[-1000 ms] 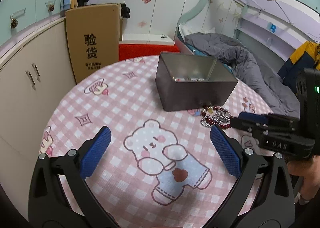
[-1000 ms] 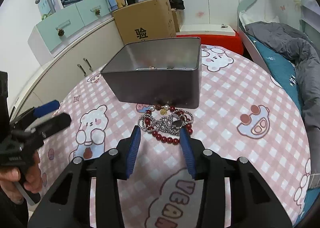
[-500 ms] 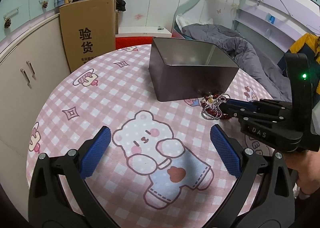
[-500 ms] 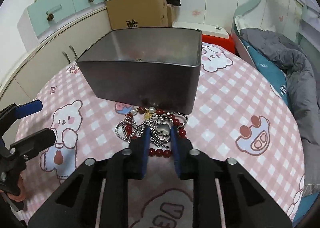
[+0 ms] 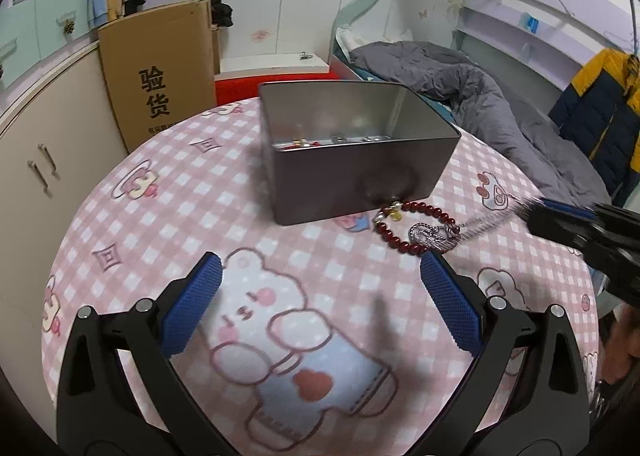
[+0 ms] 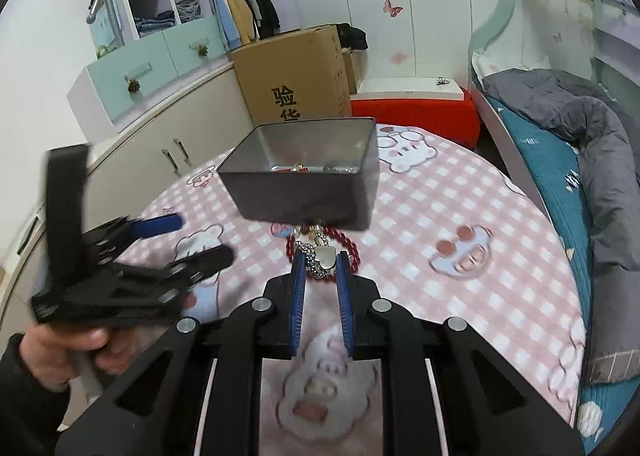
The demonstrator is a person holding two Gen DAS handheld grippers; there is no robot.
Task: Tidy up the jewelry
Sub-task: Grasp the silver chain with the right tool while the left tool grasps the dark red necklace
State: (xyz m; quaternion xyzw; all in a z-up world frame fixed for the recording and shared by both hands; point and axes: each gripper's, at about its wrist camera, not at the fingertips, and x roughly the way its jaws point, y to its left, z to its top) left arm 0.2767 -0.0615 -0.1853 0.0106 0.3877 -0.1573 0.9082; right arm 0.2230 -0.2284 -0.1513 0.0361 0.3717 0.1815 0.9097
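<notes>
The right gripper is clenched on the silver chain, pinching near its heart charm so the strand pulls clear of the red bead bracelet it tangles with. Both pieces lie on the round table, the bracelet touching the near wall of the metal tin, their likely destination. The left gripper hovers released, holding nothing, over the bear print by the near edge.

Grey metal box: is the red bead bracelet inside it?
No, the red bead bracelet lies on the pink checked tablecloth beside the grey metal box.
</notes>
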